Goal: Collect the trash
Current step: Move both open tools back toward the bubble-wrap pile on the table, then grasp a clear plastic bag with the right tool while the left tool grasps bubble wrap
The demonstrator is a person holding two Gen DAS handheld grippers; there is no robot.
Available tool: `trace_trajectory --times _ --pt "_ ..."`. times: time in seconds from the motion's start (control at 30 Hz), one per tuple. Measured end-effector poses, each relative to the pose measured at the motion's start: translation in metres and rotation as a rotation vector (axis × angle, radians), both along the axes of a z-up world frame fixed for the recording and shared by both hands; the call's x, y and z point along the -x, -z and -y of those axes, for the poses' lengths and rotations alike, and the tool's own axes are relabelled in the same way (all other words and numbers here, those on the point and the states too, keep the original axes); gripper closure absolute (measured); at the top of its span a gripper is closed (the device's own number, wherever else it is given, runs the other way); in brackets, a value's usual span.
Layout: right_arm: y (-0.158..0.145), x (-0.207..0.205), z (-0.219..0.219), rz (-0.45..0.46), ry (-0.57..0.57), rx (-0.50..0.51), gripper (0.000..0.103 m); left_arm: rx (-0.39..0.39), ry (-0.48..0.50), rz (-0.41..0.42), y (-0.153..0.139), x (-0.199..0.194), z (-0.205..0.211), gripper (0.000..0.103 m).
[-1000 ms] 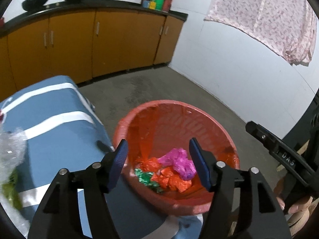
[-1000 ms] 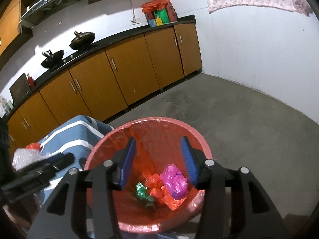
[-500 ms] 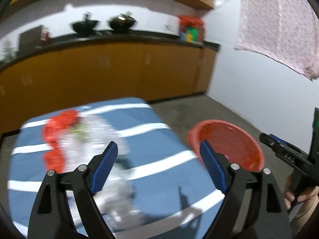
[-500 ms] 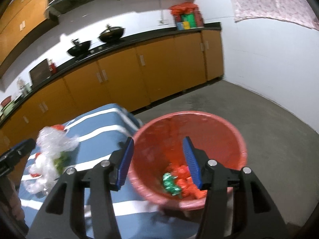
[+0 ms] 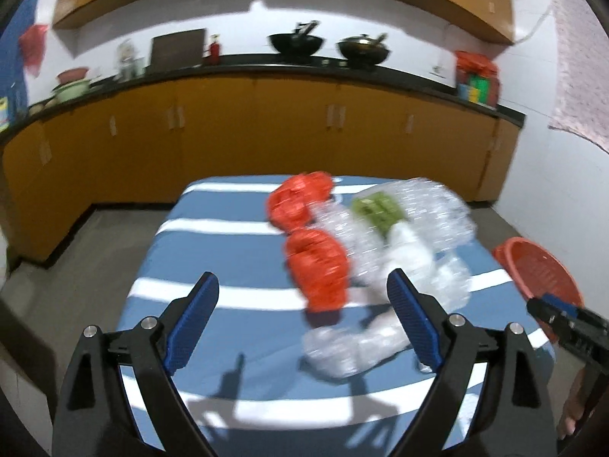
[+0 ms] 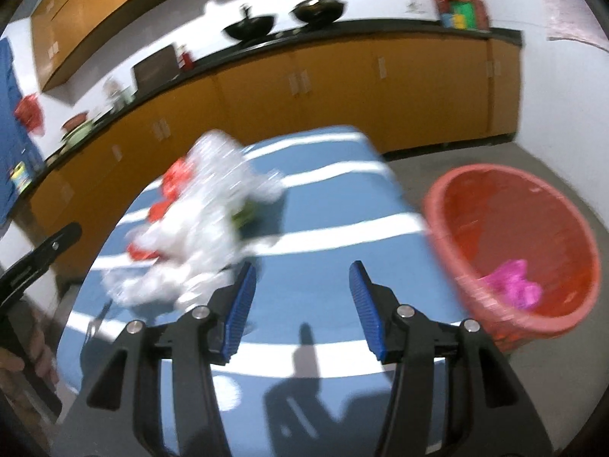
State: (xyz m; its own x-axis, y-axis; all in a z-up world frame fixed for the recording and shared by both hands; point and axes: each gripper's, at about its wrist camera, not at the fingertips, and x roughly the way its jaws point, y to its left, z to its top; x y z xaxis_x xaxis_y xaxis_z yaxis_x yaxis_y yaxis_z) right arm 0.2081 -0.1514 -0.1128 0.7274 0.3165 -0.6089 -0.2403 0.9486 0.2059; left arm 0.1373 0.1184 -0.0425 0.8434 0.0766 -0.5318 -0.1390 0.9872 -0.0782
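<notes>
The red bin (image 6: pixel 514 251) beside the striped surface (image 5: pixel 228 236) already holds some bright wrappers; clear plastic (image 5: pixel 411 236) and red bags (image 5: pixel 318 270) remain there. Left claw (image 5: pixel 300 308) opening, empty; right claw (image 6: pixel 300 304) released, empty

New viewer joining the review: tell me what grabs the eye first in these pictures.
A heap of crumpled clear plastic and orange-red bags lies on the blue, white-striped table. Beside the table's edge stands the red bin, pink trash inside. The left gripper, opening, and right gripper are both empty.
</notes>
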Motion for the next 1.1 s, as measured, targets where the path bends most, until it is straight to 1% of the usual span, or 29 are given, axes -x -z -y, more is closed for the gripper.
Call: trace_trajectory --times 0.1,0.23,0.27,0.37,0.6,0.63,0.73,0.83,1.0,1.1 --pt "0.008 0.0 -0.025 -0.026 -0.056 0.013 0.052 0.023 -0.049 -0.005 0.007 0.006 -0.02 0.01" --pt "0.015 0.0 -0.052 -0.045 -0.119 0.029 0.051 0.052 -0.064 -0.02 0.015 0.013 -0.037 0.009" --pt "0.015 0.0 -0.057 -0.047 -0.126 0.031 0.049 0.049 -0.066 -0.021 0.016 0.015 -0.039 0.008" --pt "0.015 -0.005 -0.066 -0.052 -0.142 0.025 0.045 0.027 -0.063 -0.021 0.019 0.016 -0.038 0.008" --pt "0.026 -0.015 -0.086 -0.072 -0.161 0.084 0.044 -0.003 -0.043 -0.021 0.022 0.014 -0.033 0.007" --pt "0.028 -0.016 -0.087 -0.074 -0.16 0.089 0.045 -0.008 -0.039 -0.022 0.022 0.014 -0.031 0.007" --pt "0.034 -0.019 -0.087 -0.081 -0.156 0.103 0.057 -0.017 -0.021 -0.026 0.023 0.012 -0.026 0.007" --pt "0.035 -0.02 -0.083 -0.076 -0.153 0.098 0.062 -0.029 0.003 -0.034 0.025 0.008 -0.016 0.007" --pt "0.033 -0.018 -0.074 -0.068 -0.133 0.098 0.064 -0.051 0.064 -0.047 0.027 0.002 0.006 0.007" --pt "0.031 -0.017 -0.063 -0.062 -0.106 0.097 0.066 -0.084 0.108 -0.054 0.029 -0.002 0.023 0.006"
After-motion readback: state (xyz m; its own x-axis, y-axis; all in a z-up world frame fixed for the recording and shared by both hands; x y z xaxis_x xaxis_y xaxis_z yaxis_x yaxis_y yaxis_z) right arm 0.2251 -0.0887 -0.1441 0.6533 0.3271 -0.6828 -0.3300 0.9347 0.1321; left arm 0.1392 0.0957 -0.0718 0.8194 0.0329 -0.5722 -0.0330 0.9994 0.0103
